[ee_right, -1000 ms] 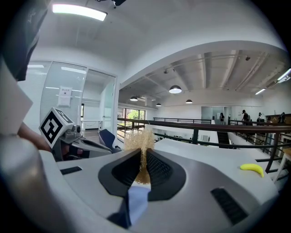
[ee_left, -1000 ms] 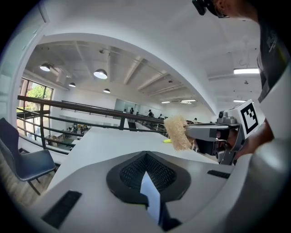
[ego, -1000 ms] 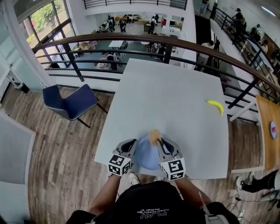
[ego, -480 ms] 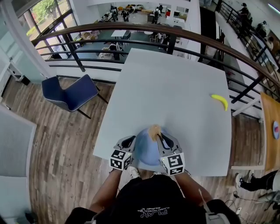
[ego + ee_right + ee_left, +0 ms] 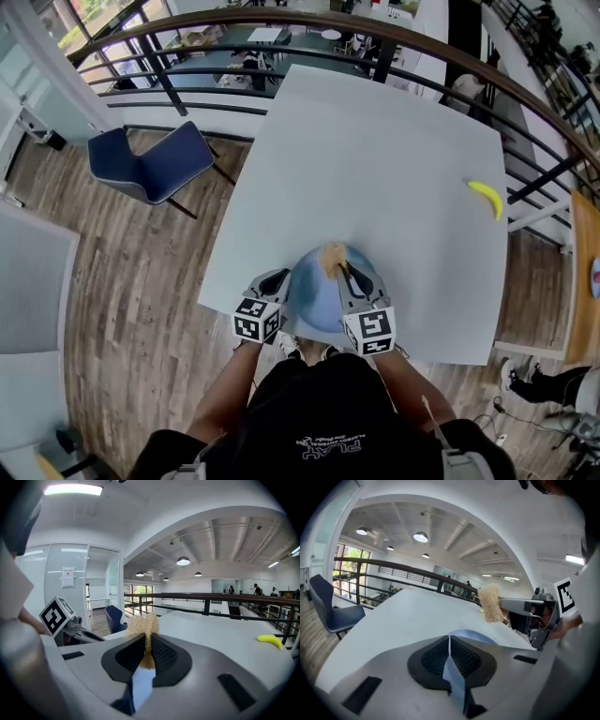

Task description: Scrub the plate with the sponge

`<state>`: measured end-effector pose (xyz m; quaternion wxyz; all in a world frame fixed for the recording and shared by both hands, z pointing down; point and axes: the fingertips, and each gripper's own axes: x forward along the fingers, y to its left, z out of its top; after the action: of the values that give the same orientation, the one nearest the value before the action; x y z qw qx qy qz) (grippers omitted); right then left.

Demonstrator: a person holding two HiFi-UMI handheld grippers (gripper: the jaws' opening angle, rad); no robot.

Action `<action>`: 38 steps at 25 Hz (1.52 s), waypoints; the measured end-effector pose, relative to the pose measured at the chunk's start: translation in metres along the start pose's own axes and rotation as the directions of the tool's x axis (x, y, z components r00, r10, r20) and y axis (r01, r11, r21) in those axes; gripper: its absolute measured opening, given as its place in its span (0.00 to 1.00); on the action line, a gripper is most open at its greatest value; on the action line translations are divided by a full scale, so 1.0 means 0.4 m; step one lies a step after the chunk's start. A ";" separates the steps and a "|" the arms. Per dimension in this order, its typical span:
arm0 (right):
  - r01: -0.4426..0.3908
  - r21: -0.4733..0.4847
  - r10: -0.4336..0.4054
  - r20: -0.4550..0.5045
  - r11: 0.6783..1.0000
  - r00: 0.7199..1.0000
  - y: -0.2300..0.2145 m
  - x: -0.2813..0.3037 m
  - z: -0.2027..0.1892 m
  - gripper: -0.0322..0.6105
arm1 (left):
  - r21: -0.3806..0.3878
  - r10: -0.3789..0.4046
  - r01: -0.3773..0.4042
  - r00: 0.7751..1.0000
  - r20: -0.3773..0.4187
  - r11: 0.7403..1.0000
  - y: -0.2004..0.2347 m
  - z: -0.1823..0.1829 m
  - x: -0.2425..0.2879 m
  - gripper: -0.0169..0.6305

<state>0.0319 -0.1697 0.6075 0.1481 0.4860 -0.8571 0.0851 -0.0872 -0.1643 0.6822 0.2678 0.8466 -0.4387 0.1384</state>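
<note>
A pale blue plate (image 5: pixel 319 300) is held over the table's near edge. My left gripper (image 5: pixel 278 284) is shut on the plate's left rim, and in the left gripper view the rim (image 5: pixel 453 670) is pinched edge-on between the dark pads. My right gripper (image 5: pixel 347 279) is shut on a tan fibrous sponge (image 5: pixel 330 256), which rests at the plate's far edge. In the right gripper view the sponge (image 5: pixel 142 624) sticks up out of the jaws, with the blue plate (image 5: pixel 139 686) below them. The left gripper view shows the sponge (image 5: pixel 490 603) at the tip of the right gripper (image 5: pixel 524 613).
The white table (image 5: pixel 375 150) stretches away from me. A yellow banana (image 5: pixel 487 198) lies near its right edge, and the right gripper view shows the banana (image 5: pixel 270 641) too. A blue chair (image 5: pixel 150 164) stands on the wood floor at the left. A dark railing (image 5: pixel 281 28) runs behind the table.
The head view has tipped so the table sits higher and larger in frame. Both grippers keep their holds; plate and sponge have barely shifted relative to each other.
</note>
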 end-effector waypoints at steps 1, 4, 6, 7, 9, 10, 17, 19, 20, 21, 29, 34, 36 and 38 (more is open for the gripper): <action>-0.001 0.000 0.001 -0.007 1.000 1.000 -0.001 0.001 -0.009 0.12 | -0.031 0.002 -0.002 1.000 -0.010 1.000 0.006 -0.013 0.001 0.03; -0.004 0.004 0.004 -0.020 1.000 1.000 -0.003 0.007 -0.026 0.12 | -0.107 -0.002 -0.004 0.998 -0.058 0.994 0.021 -0.056 0.006 0.05; -0.004 0.007 0.004 -0.022 1.000 1.000 -0.004 0.014 -0.030 0.12 | -0.158 -0.012 -0.003 0.995 -0.095 0.987 0.029 -0.086 0.014 0.12; -0.005 0.007 0.005 -0.021 1.000 1.000 -0.004 0.018 -0.032 0.12 | -0.187 -0.019 -0.003 0.993 -0.113 0.982 0.032 -0.102 0.019 0.17; -0.006 0.007 0.006 -0.019 1.000 1.000 -0.002 0.025 -0.036 0.12 | -0.247 -0.033 -0.003 0.989 -0.141 0.969 0.037 -0.130 0.028 0.22; -0.006 0.008 0.007 -0.017 1.000 1.000 -0.001 0.027 -0.036 0.12 | -0.272 -0.038 -0.005 0.988 -0.152 0.962 0.038 -0.142 0.031 0.22; -0.002 0.016 0.003 -0.018 1.000 1.000 -0.009 0.017 -0.037 0.12 | -0.426 -0.086 -0.007 0.976 -0.199 0.905 0.046 -0.208 0.048 0.22; 0.001 0.020 -0.001 -0.020 1.000 1.000 -0.017 0.012 -0.042 0.12 | -0.463 -0.119 0.010 0.971 -0.206 0.886 0.032 -0.223 0.057 0.22; 0.003 0.023 -0.002 -0.021 1.000 1.000 -0.021 0.010 -0.044 0.12 | -0.478 -0.135 0.020 0.969 -0.206 0.878 0.024 -0.227 0.062 0.22; 0.005 0.025 -0.004 -0.022 1.000 1.000 -0.026 0.008 -0.046 0.12 | -0.490 -0.148 0.029 0.967 -0.206 0.872 0.017 -0.229 0.067 0.22; 0.020 0.038 -0.019 -0.020 0.999 1.000 -0.055 -0.004 -0.046 0.12 | -0.517 -0.172 0.018 0.952 -0.252 0.856 0.000 -0.230 0.098 0.22; 0.032 0.045 -0.031 -0.016 0.998 0.999 -0.060 -0.003 -0.048 0.12 | -0.518 -0.173 -0.005 0.940 -0.295 0.855 0.002 -0.245 0.104 0.20; 0.037 0.044 -0.036 -0.013 0.998 0.999 -0.067 -0.007 -0.046 0.12 | -0.514 -0.147 -0.036 0.939 -0.311 0.857 0.008 -0.248 0.108 0.15; 0.039 0.043 -0.038 -0.009 0.998 0.999 -0.072 -0.009 -0.042 0.12 | -0.504 -0.124 -0.063 0.936 -0.330 0.862 0.012 -0.249 0.112 0.12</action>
<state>0.0613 -0.1769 0.6221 0.1428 0.5051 -0.8449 0.1027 -0.0654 -0.1393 0.7863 0.5566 0.7148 -0.3909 0.1627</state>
